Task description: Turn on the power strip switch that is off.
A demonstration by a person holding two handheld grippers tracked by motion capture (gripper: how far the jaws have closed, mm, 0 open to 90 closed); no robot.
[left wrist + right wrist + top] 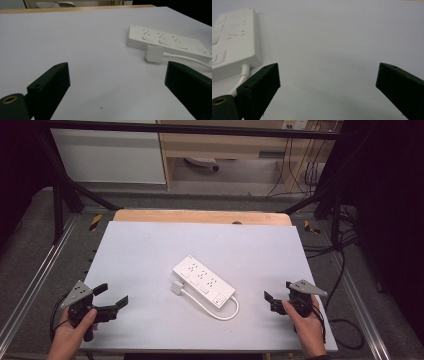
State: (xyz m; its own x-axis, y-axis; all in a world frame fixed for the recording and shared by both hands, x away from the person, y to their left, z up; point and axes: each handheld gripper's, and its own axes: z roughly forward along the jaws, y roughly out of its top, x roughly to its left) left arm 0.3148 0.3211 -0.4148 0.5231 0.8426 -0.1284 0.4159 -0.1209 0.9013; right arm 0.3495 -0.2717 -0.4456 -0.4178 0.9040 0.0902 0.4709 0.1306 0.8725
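A white power strip (204,280) lies at an angle in the middle of the white table mat (145,245). Its white cable (226,314) loops round the near end, and the white plug (177,288) rests on the mat beside the strip's left side. My left gripper (111,295) is held at the near left, open, with nothing between its jaws. In the left gripper view the open gripper (116,66) faces the strip (170,42) and plug (153,53) ahead to the right. My right gripper (278,290) is open at the near right; in its own view the gripper (328,67) has the strip (234,42) at the left.
A wooden table edge (200,216) shows beyond the mat. Black frame posts (59,205) stand at both sides, with metal rails (30,280) along the floor. Loose cables (345,270) lie on the floor at the right.
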